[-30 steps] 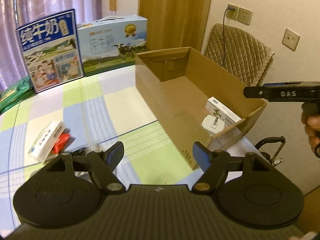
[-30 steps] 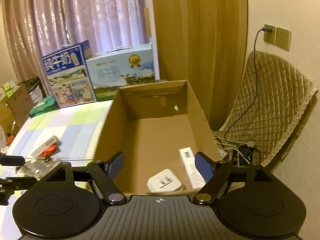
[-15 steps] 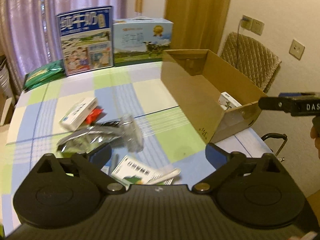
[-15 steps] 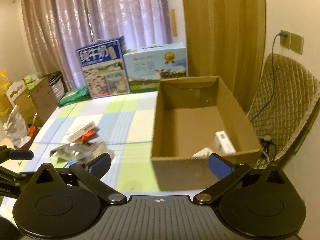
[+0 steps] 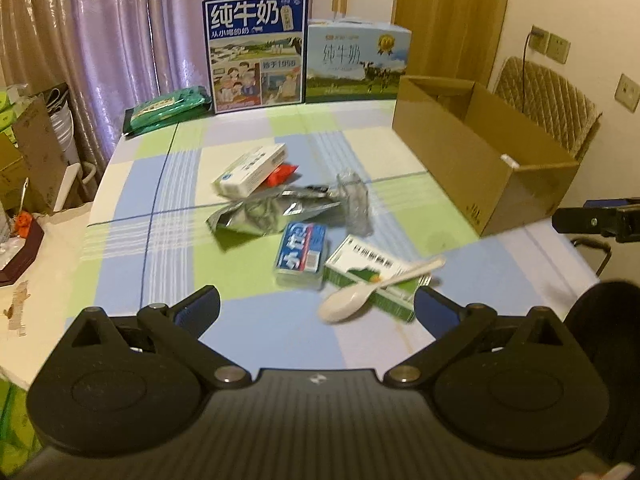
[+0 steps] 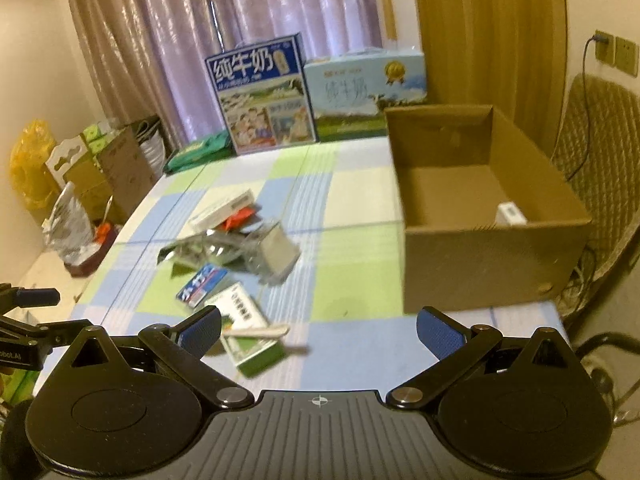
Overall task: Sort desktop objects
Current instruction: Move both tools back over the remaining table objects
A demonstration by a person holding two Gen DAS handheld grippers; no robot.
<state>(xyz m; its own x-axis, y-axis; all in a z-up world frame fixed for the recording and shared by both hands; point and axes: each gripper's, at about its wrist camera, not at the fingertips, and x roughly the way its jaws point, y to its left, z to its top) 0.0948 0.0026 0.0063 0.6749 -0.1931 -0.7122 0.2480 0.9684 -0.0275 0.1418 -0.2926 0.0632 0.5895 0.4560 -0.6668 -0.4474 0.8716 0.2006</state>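
Desktop objects lie in a loose cluster at the middle of the checked worktop [image 5: 132, 184]: one white carton [image 5: 249, 170] with one red packet [image 5: 281, 173] just beside it, one silver foil pouch [image 5: 260, 212], one crumpled clear wrapper [image 5: 355, 204], one blue-and-white pack [image 5: 301, 254], and one green-and-white box [image 5: 370, 280] with one white spoon [image 5: 372, 292] resting across it. One open cardboard box [image 5: 460, 160] stands on the worktop to the right of the cluster, well apart from it; the right wrist view shows one white item [image 6: 509, 214] inside, near its right wall. Two milk cartons stand at the far edge, a dark blue one [image 5: 256, 52] and a pale blue one [image 5: 356, 66], touching side by side, with one green pack [image 5: 168, 108] to their left. The left tool [image 5: 316, 312] hangs above the near edge, fingers wide apart and empty. The right tool [image 6: 318, 330] is likewise spread wide, holding nothing.
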